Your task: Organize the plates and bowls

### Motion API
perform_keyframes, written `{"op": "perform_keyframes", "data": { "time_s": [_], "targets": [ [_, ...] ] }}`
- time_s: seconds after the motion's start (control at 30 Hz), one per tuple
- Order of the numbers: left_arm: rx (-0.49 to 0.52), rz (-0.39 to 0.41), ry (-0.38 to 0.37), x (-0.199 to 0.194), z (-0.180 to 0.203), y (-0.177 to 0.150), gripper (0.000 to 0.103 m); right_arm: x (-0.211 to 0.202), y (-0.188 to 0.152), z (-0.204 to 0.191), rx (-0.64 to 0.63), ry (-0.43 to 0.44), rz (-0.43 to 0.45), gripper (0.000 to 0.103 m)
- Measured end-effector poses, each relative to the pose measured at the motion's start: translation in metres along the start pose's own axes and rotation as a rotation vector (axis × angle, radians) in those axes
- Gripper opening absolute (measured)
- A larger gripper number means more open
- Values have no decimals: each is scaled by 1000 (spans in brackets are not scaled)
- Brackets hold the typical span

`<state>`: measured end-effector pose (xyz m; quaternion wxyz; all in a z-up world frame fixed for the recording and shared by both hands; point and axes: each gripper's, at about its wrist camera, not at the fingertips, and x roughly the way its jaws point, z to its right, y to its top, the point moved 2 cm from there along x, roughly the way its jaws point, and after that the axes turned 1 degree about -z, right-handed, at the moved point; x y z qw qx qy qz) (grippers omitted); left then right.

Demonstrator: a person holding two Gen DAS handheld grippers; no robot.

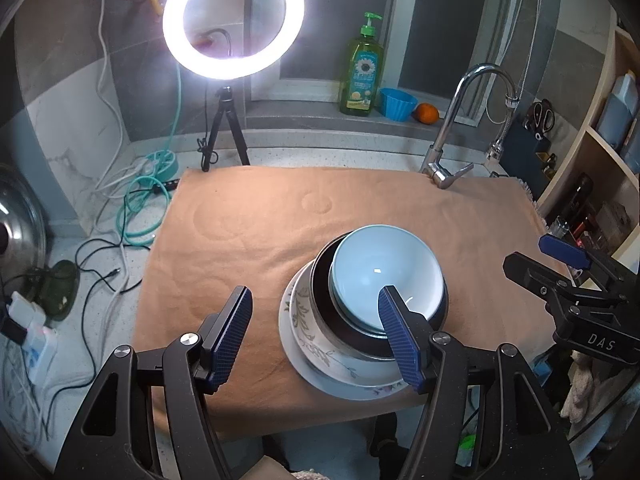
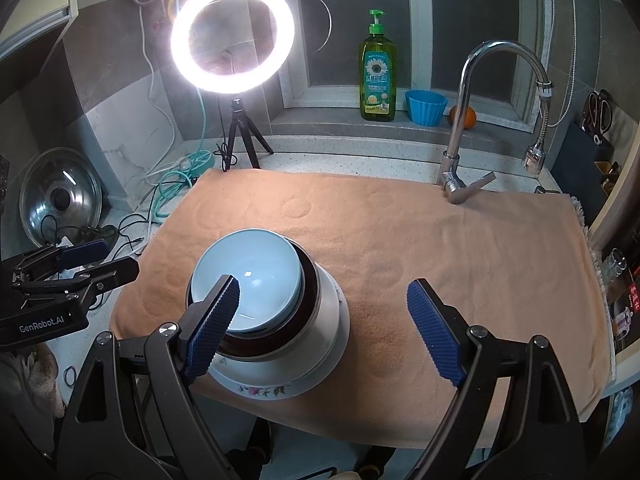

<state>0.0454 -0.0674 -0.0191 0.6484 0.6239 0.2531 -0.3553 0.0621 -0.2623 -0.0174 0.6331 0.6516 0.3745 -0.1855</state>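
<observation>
A stack of dishes stands near the front edge of the orange towel (image 1: 248, 224). A light blue bowl (image 1: 384, 272) sits on top, nested in a dark bowl (image 1: 324, 280), inside a white bowl (image 1: 316, 320), on floral plates (image 1: 316, 364). The stack shows in the right wrist view too: blue bowl (image 2: 248, 268), dark bowl (image 2: 310, 292), white bowl (image 2: 332, 320), floral plate (image 2: 264, 391). My left gripper (image 1: 316, 334) is open and empty, above and left of the stack. My right gripper (image 2: 324, 330) is open and empty, above and right of it. The right gripper also shows in the left wrist view (image 1: 560, 258), and the left in the right wrist view (image 2: 92, 256).
A lit ring light on a tripod (image 1: 234, 20) stands behind the towel. A tap (image 1: 460, 120) rises at the back right. A soap bottle (image 1: 362, 72), a blue cup (image 1: 398, 104) and an orange (image 1: 427, 113) sit on the sill. Cables (image 1: 140, 200) and a pot lid (image 2: 60, 200) lie left. Shelves (image 1: 600, 168) stand right.
</observation>
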Motion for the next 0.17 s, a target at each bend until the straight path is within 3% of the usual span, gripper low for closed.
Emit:
{"op": "perform_keyframes", "data": {
  "time_s": [0.17],
  "targets": [
    [-9, 0, 2, 3, -3, 1, 65, 0, 0, 0, 0, 0, 0, 88]
  ]
}}
